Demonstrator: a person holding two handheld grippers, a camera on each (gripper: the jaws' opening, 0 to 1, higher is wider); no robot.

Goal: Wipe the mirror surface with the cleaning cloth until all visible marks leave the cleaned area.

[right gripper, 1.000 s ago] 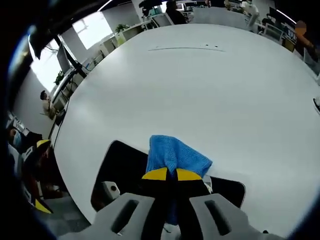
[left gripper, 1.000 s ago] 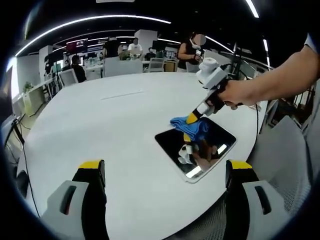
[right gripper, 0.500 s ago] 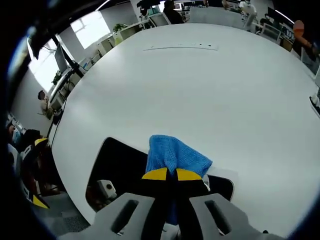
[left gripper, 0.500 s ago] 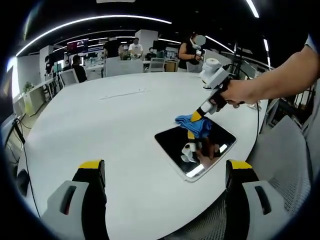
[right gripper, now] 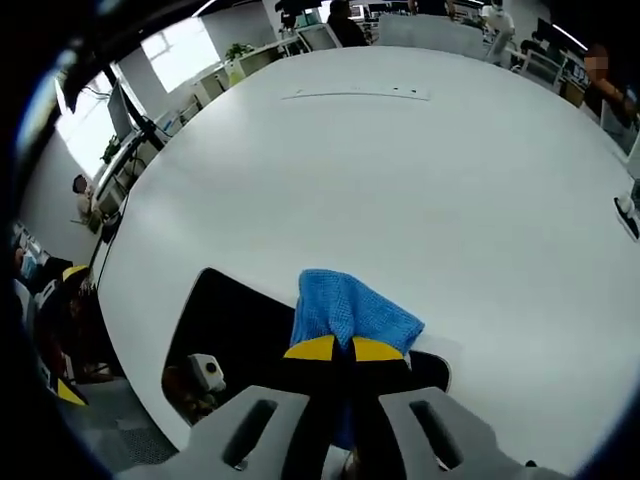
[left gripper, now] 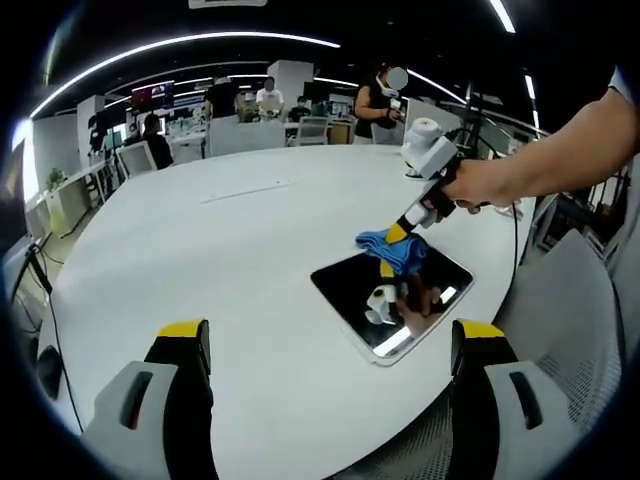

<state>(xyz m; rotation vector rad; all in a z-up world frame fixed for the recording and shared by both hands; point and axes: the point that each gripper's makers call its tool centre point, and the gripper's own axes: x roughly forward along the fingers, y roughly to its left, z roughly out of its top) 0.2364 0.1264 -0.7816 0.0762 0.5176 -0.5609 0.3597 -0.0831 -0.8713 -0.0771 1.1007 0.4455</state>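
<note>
With its fingers clamped on the blue cleaning cloth [right gripper: 352, 312], the right gripper [right gripper: 333, 352] was mid-wipe at the far edge of the mirror [left gripper: 392, 293] on the white desk [left gripper: 220, 260], the left gripper [left gripper: 325, 345] hung spread, and the next pass probably needed to cover the near glass.

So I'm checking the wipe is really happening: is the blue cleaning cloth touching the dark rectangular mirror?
Touching. In the left gripper view the blue cleaning cloth, clamped in the right gripper, rests on the far edge of the dark rectangular mirror.

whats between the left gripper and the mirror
Only bare white table, seen in the left gripper view: the open left gripper hangs apart from the mirror.
</note>
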